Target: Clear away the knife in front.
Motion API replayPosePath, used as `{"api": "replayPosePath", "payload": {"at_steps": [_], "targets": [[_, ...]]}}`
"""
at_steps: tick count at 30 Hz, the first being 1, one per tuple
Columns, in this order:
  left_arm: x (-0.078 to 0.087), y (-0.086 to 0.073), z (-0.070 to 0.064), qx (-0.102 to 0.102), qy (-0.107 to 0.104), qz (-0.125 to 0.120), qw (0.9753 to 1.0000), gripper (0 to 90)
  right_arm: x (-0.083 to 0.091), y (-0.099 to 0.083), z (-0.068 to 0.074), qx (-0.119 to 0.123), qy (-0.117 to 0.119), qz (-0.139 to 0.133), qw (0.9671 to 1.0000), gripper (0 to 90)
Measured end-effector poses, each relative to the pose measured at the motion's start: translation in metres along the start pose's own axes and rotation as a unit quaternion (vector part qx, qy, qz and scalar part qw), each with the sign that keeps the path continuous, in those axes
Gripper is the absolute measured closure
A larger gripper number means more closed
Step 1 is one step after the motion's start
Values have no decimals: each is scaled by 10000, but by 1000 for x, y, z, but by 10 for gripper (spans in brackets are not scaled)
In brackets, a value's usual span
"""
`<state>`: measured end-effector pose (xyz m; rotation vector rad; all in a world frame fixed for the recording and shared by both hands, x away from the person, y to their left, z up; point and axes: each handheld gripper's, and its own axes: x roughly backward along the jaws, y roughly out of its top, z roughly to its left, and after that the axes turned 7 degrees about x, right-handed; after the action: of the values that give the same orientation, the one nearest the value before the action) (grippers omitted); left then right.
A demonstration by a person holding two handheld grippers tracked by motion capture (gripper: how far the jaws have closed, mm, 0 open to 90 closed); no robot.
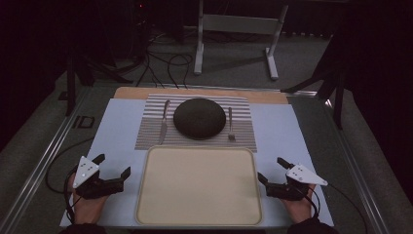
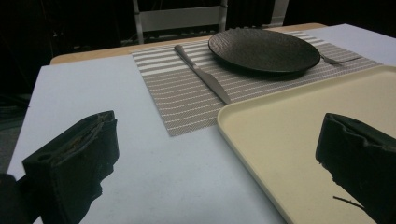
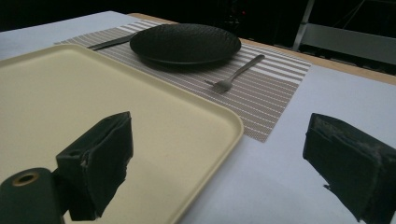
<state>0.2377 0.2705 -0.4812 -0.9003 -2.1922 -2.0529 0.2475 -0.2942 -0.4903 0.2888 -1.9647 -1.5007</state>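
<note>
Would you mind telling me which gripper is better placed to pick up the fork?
Right, probably. The fork lies on the plate's right side, nearer the right gripper; the left gripper would have to cross the tray.

Pale blue-white table top (image 1: 117, 126), wooden strip along its far edge. At upper centre, a striped placemat (image 1: 243, 134) (grey and white bands). At lower centre, a cream tray (image 1: 146, 195), lying flat, overlapping the placemat's near edge.

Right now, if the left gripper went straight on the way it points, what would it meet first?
Probably the near left edge of the beige plastic tray. The left gripper, jaws open, points up and inward; beyond lie the striped placemat and the steel knife. Depth is unclear.
</note>
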Motion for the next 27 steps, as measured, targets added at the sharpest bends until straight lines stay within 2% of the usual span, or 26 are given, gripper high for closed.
{"api": "replayPosePath", "payload": {"at_steps": [9, 11, 12, 16, 27], "targets": [[2, 2, 1, 33, 97, 3, 9999, 0, 0, 0, 1, -42, -32, -50, 10000, 85], [2, 6, 1, 81, 67, -26, 9999, 0, -1, 0, 2, -60, -77, -24, 9999, 85], [1, 9, -1, 23, 63, -37, 10000, 0, -2, 1, 3, -10, -88, -6, 10000, 85], [-2, 13, -1, 29, -6, 13, 10000, 0, -2, 1, 5, 46, -144, 14, 9999, 85], [-3, 22, -3, -19, -17, -42, 10000, 0, -2, 1, 4, 28, -201, -19, 9998, 85]]}}
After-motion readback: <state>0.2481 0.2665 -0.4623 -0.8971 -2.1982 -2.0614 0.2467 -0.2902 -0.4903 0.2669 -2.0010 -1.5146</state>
